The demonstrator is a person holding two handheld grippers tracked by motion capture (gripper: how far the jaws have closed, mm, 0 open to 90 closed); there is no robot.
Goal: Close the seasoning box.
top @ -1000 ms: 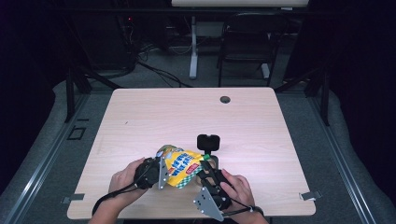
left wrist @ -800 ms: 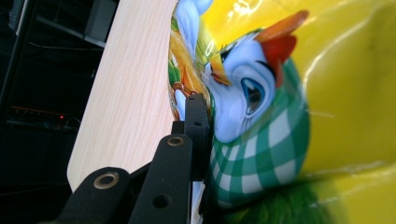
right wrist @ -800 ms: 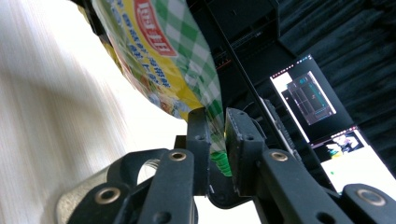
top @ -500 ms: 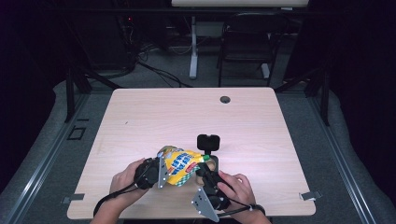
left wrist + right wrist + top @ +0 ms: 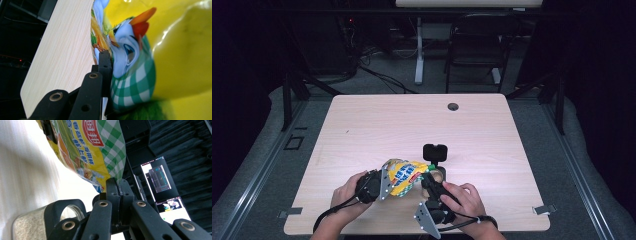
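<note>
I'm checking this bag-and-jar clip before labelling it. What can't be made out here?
- Jar: high view, mostly hidden behind the yellow bag and right gripper; its contents are blurred in the right gripper view.
- Bag print: too small in high view.
- Left gripper: far finger hidden behind the bag.

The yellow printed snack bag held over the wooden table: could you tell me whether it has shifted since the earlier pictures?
No. The yellow snack bag sits equally near the black lid throughout.

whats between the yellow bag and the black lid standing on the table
In the high view, a clear jar sits between the yellow bag and the black lid; the right gripper view shows the jar holding pale granules.
</note>
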